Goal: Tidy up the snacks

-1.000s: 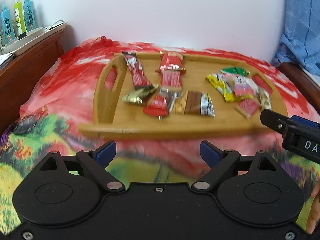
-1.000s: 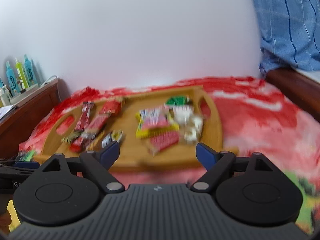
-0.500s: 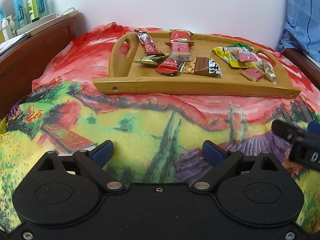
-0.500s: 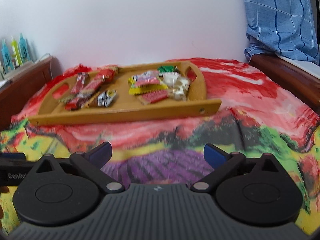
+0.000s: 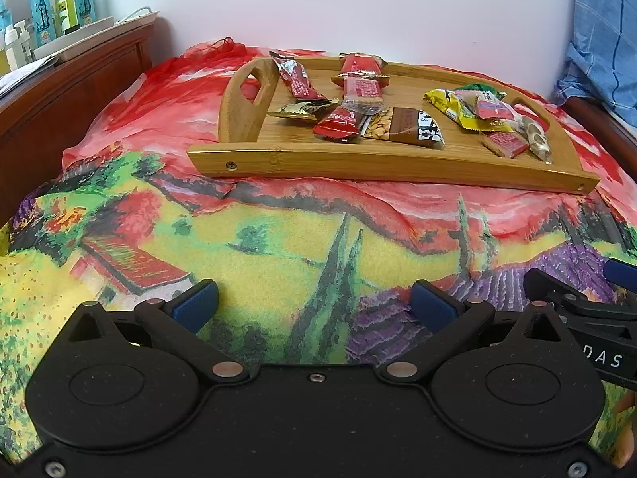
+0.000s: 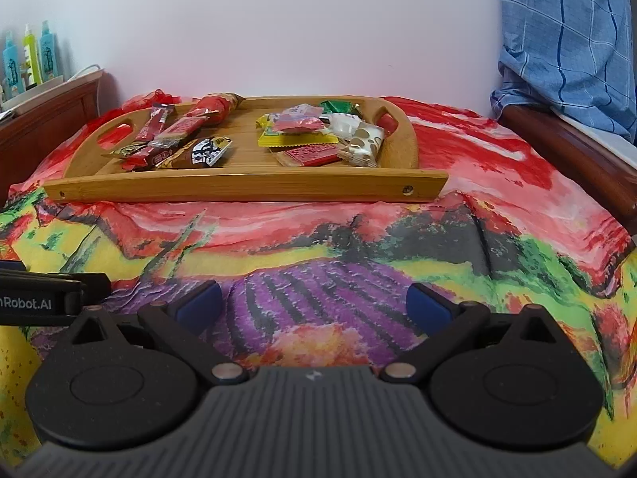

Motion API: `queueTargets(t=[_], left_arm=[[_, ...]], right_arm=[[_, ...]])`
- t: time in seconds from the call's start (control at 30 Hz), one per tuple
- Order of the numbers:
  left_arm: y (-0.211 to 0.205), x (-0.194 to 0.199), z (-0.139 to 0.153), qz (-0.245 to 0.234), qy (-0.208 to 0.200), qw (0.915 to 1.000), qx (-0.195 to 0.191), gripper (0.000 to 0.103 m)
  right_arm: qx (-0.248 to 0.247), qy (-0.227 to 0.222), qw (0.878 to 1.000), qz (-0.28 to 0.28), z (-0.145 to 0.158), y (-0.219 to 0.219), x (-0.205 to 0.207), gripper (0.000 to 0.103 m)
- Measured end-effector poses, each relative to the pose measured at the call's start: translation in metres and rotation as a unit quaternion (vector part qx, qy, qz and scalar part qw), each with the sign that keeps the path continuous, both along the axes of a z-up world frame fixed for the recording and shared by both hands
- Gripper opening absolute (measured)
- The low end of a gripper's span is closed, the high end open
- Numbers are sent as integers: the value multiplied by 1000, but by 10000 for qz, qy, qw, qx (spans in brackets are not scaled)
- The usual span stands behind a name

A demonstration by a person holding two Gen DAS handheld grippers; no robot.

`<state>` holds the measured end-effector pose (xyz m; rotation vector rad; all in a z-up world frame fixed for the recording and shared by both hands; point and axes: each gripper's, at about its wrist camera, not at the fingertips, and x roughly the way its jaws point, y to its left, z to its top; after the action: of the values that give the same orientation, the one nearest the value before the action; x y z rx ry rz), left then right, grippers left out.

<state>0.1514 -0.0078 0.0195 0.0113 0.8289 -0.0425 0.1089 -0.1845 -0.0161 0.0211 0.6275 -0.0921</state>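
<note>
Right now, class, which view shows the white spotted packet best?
The right wrist view: the white spotted packet lies near and mostly unobstructed on the tray. The left wrist view shows it only small at the tray's far right.

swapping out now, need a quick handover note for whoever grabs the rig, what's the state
Left gripper: jaws opening, nothing between them, over the blanket short of the tray.
Right gripper: open, empty, also short of the tray.
Tray: on the blanket, all snacks on it in two loose clusters: red bars and a nut bar on one side, a yellow pack and small packs on the other.
Done: nothing clearly sorted.
Left: pick and arrange the snacks.
</note>
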Motion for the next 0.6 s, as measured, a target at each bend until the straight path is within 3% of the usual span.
queueTargets(t=[0.6], left_arm=[[0, 1, -1, 128, 1, 9999, -17, 103]], right_arm=[[-54, 37, 10000, 22, -1, 1, 2, 103]])
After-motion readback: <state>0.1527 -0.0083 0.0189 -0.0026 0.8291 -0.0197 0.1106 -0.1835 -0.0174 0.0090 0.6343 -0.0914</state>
